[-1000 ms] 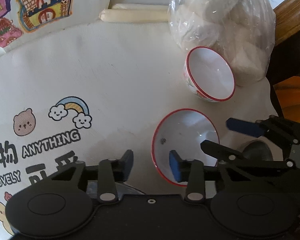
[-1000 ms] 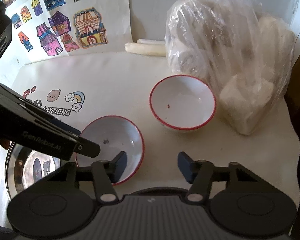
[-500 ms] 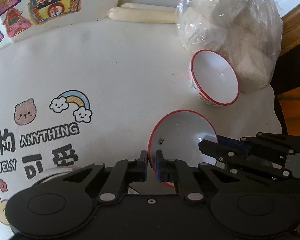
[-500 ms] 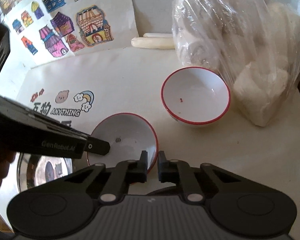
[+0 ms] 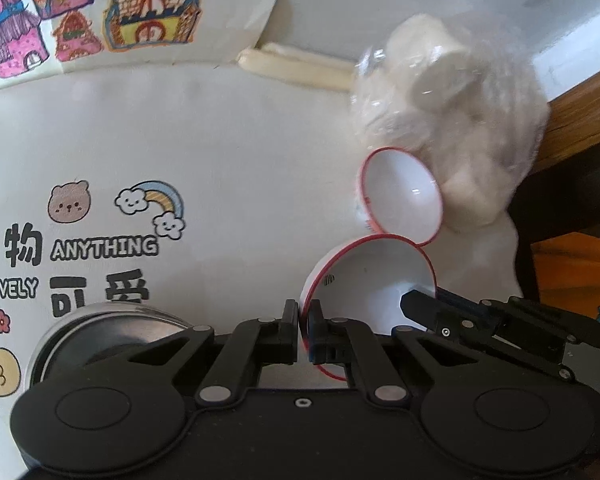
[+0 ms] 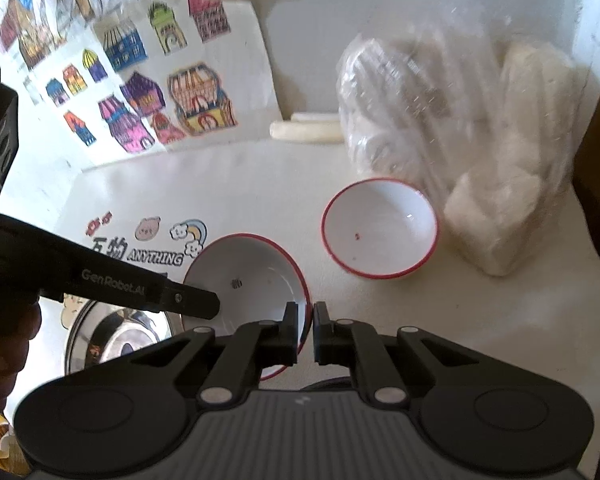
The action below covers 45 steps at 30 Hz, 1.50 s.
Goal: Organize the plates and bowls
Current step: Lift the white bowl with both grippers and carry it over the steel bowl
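A white bowl with a red rim is held between both grippers and lifted off the table. My left gripper is shut on its left rim. My right gripper is shut on its right rim; the bowl shows there too. A second red-rimmed white bowl stands on the table beyond it, against a plastic bag; it shows in the left wrist view. A shiny metal bowl sits at the near left, also in the right wrist view.
A clear plastic bag of white lumps stands at the back right. A pale roll lies against the back wall. The table has a white cartoon-print cloth. Colourful house drawings hang behind. The table edge drops off at right.
Both grippers went from open to shut on opposite rims of the near bowl. The bowl has since risen and tilted, and both views have moved up and forward.
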Available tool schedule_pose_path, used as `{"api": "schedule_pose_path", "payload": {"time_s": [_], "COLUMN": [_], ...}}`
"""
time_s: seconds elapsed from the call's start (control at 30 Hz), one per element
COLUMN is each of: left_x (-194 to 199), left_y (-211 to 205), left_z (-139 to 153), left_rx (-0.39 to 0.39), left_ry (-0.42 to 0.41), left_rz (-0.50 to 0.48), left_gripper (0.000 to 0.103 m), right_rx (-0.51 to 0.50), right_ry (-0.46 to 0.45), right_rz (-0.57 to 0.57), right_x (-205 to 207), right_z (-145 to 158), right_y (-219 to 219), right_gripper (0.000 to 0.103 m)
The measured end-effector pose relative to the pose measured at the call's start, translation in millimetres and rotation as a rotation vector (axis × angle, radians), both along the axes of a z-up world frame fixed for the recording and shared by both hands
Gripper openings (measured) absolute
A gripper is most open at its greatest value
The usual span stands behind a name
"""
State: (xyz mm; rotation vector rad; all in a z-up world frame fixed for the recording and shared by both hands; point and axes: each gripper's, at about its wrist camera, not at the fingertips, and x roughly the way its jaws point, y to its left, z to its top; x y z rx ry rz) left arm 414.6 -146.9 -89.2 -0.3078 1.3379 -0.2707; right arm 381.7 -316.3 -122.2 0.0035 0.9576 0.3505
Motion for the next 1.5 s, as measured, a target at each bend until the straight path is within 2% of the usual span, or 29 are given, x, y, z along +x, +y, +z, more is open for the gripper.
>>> {"api": "schedule_pose_path", "payload": {"time_s": [0.4, 0.8, 1.5], "left_x": [-14.9, -31.3, -46.1], "left_y": [-52.8, -86.1, -97.0], "left_z": [16.7, 15.6, 3.4], "left_rx": [-0.041, -0.040, -0.003], "left_ry": [-0.018, 0.009, 0.074], "left_rz": [-0.069, -0.151, -0.201], "left_gripper": [0.004, 0.004, 0.004], "right_rx": [-0.020, -0.011, -0.006], "right_ry": [-0.035, -0.009, 0.059], "right_rz": [-0.048, -0.108, -0.081], "right_x": [-32.3, -62.8, -80.9], "right_z": [23.8, 21.6, 9.5], "right_y": [-43.3, -75.7, -84.8], "right_gripper": [0.008, 0.008, 0.008]}}
